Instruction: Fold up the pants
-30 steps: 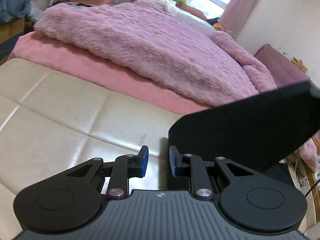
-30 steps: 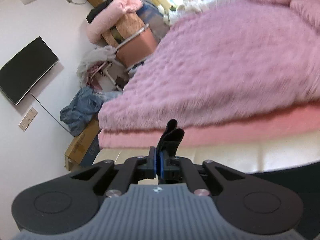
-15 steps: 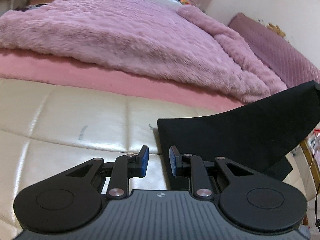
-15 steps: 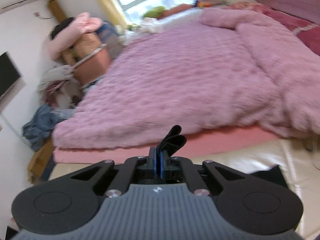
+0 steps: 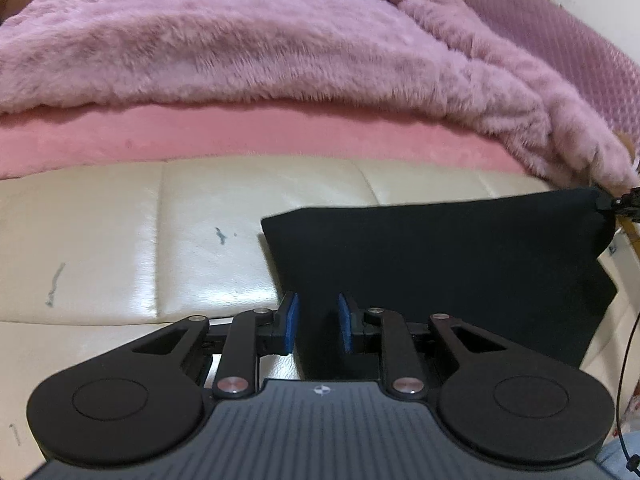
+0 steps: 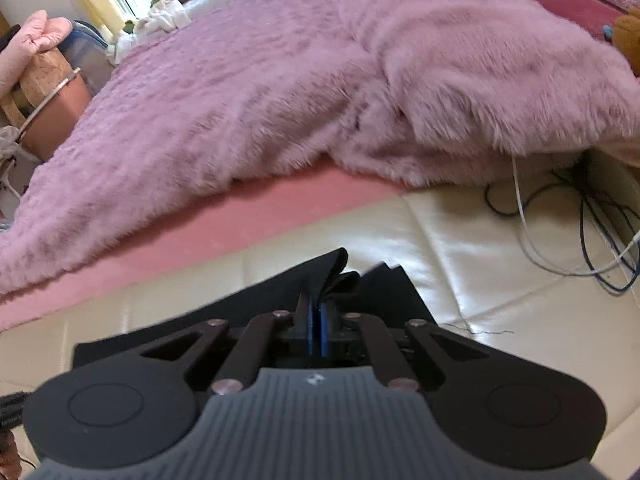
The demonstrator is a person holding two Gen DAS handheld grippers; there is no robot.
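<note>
Right gripper (image 6: pixel 314 330) clamped on black fabric pants (image 5: pixel 440 264); left gripper (image 5: pixel 318 322) part-open astride the cloth edge, pink fleece blanket (image 5: pixel 240 40) at 12 o'clock.

The left claw (image 5: pixel 318 322) points forward and down. Its two blue pads (image 5: pixel 291 322) stand a little apart, with a fold of the black pants (image 5: pixel 440 264) running between them; whether the pads press on the cloth cannot be told. The right claw (image 6: pixel 314 330) also tilts forward and down. Its blue pads (image 6: pixel 325 334) are pressed together, pinching a bunched edge of the pants, which sticks up just past the tips. In the left wrist view, the tip of the right claw shows at the far right edge, gripping a corner of the pants.
</note>
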